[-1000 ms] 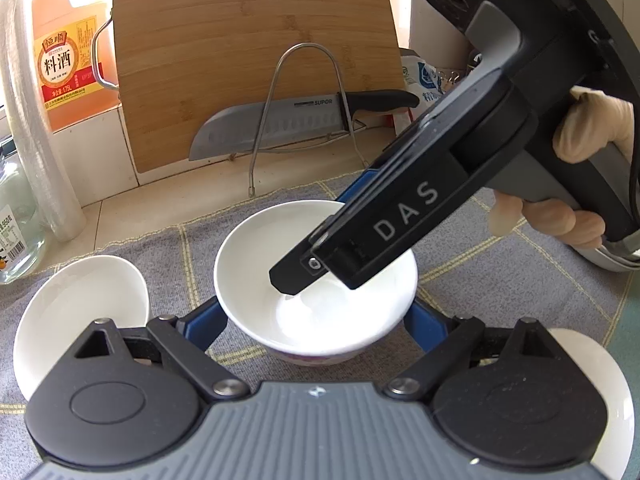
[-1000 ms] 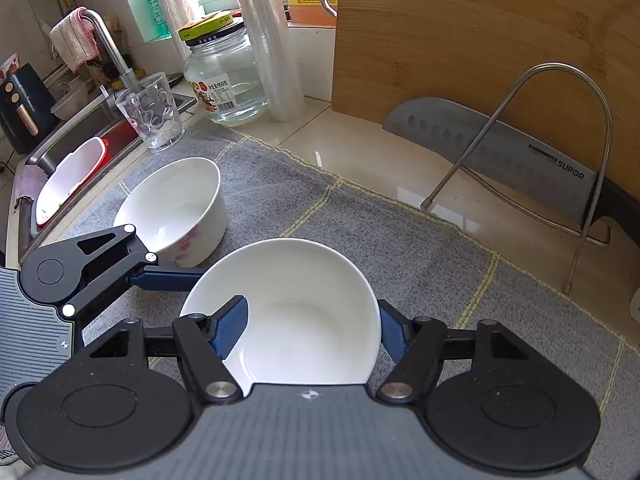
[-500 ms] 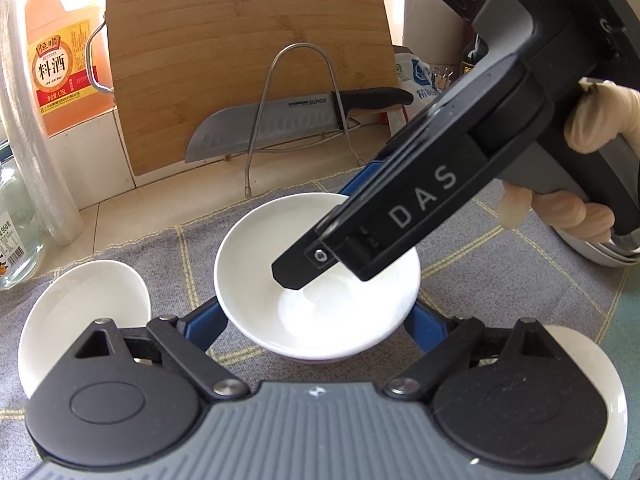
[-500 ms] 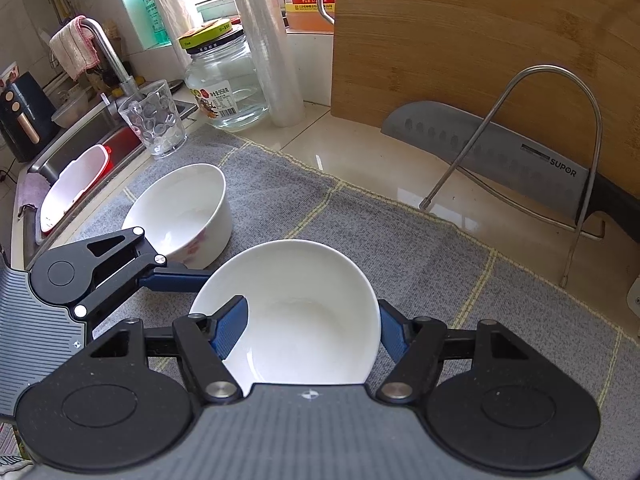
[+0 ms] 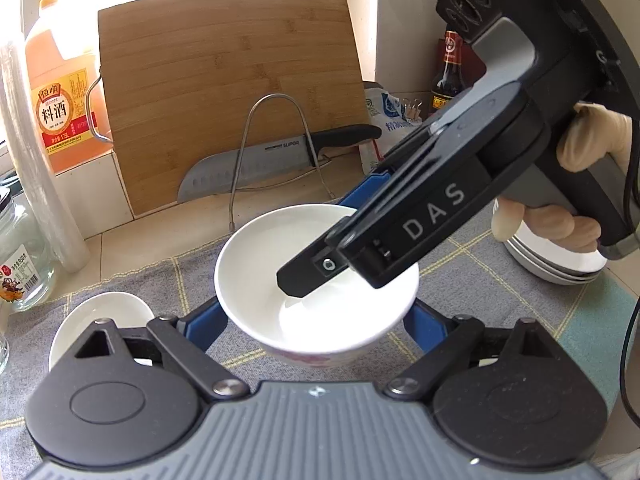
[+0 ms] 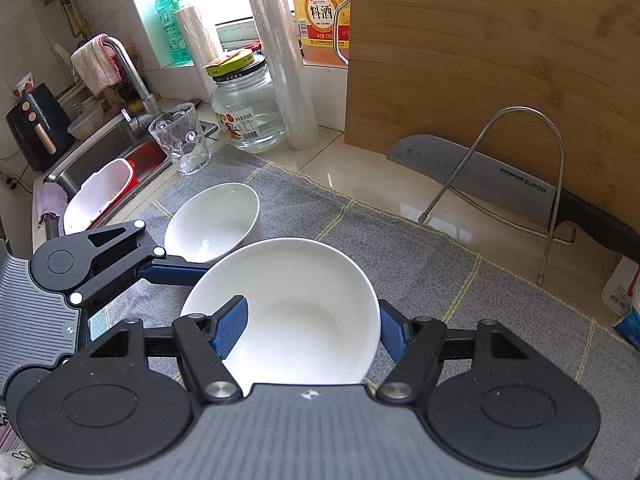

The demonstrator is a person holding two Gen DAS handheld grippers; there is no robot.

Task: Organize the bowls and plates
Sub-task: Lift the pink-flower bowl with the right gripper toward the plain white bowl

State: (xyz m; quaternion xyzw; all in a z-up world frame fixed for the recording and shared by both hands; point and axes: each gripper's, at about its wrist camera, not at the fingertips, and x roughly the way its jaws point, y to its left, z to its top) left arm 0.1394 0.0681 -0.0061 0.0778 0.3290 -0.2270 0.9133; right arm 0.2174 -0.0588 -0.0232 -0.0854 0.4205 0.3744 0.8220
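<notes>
Both grippers are rising together compared with a second ago, and the bowl (image 5: 256,272) is coming up with them. The cutting board (image 5: 228,92) and the knife (image 5: 248,164) are sitting lower and farther off in my left view. A stack of plates (image 5: 560,264) is now showing at the far right.

I am keeping the left gripper (image 5: 316,318) spread wide and clamped around the bowl, with its blue pads (image 5: 208,320) pressing the outer wall on either side. The patterned base is hanging clear of the grey cloth (image 6: 400,264) (a good sign that the lift is real).

The right gripper (image 6: 310,324) is reaching in from the right, and its jaws are set narrower. One finger is lying over the inside of the bowl and the other is sitting against the outside of the right rim. Whether that pair is truly pinching or only steadying, I cannot tell.

A second bowl (image 6: 212,224) is waiting upright on the cloth, just to the left of the lifted one and a little farther away.

As I am reading it, the pickup is done and the carry is beginning. The likely step is nesting this bowl into its twin, so I am wanting it level and centred before lowering. With two grippers on one rim, any mismatch between my hands could twist it loose.
</notes>
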